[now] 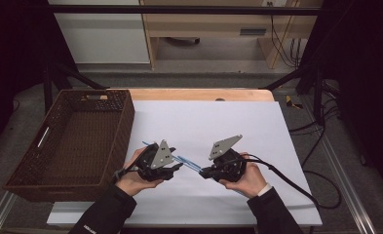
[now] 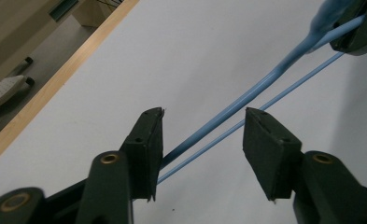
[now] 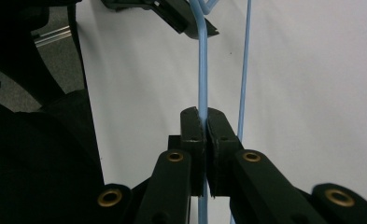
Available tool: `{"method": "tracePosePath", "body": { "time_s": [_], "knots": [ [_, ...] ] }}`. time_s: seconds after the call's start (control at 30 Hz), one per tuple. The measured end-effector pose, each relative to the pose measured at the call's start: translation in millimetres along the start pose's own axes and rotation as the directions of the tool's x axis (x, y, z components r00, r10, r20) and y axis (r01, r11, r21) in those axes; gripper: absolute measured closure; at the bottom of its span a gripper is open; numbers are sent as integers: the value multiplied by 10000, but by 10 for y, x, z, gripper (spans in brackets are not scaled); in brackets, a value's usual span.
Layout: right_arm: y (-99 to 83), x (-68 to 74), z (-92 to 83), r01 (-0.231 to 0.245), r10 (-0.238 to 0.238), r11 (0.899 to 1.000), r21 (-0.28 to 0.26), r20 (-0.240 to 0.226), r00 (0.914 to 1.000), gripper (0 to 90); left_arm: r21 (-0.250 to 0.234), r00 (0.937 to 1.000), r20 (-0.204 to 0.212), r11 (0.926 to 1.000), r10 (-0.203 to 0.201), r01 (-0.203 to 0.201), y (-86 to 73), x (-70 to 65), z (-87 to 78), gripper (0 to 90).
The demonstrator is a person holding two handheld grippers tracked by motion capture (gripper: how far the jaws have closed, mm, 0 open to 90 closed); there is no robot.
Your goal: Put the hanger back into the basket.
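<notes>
A thin blue strap [image 1: 188,163] stretches between my two grippers over the white sheet [image 1: 228,122]. It shows as a thicker strand [image 2: 265,84] and a finer strand [image 2: 293,80] side by side. My right gripper [image 3: 203,112] is shut on the thicker strand [image 3: 202,70], while the finer strand [image 3: 245,70] passes outside its jaws. My left gripper [image 2: 204,114] stands open with both strands running between its jaws; the thicker one lies against one pad [image 2: 149,144]. In the high view the left gripper [image 1: 179,166] and right gripper [image 1: 202,171] point at each other, close together.
A dark wicker basket [image 1: 125,126] stands at the left of the table, close to my left hand. The wooden table edge [image 1: 203,94] runs along the back. A black cable [image 1: 296,185] trails from the right gripper off to the right.
</notes>
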State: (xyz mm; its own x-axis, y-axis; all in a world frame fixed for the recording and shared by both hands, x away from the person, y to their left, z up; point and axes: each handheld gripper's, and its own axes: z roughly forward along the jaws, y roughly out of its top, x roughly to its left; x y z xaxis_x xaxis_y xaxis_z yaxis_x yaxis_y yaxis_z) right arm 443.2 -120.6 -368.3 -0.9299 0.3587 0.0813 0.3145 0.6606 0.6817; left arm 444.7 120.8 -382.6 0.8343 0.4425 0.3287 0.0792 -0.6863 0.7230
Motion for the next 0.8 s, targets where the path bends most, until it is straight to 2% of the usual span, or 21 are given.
{"method": "tracePosePath", "body": {
  "time_s": [0.03, 0.2, 0.4, 0.53, 0.73, 0.8],
  "knots": [
    [0, 2, 3, -1, 1, 10000, 14, -14, 10000, 880, 57, 9999, -48, 9998, 166, -166, 1, -1, 2, 530],
    [-3, 5, 18, 14, -13, 10000, 52, -99, 10000, 880, 71, 9991, -134, 9991, 410, -409, -4, -13, 17, 656],
    [-4, -5, 18, -13, 14, 9999, 108, -157, 9999, 879, 160, 9954, -213, 9956, 931, -928, -12, -52, 23, 706],
    [-3, -16, 6, 45, -46, 9999, 153, 62, 10000, 877, 267, 9902, -238, 9903, 1373, -1367, -10, -90, 16, 759],
    [-5, -47, -31, 35, -38, 9999, 97, 293, 9996, 876, 294, 9832, -36, 9828, 1827, -1825, -11, -129, -5, 831],
    [-5, -58, -54, -14, 14, 10000, -13, 330, 9995, 875, 246, 9833, 121, 9830, 1818, -1820, -11, -138, -6, 849]
  ]
}}
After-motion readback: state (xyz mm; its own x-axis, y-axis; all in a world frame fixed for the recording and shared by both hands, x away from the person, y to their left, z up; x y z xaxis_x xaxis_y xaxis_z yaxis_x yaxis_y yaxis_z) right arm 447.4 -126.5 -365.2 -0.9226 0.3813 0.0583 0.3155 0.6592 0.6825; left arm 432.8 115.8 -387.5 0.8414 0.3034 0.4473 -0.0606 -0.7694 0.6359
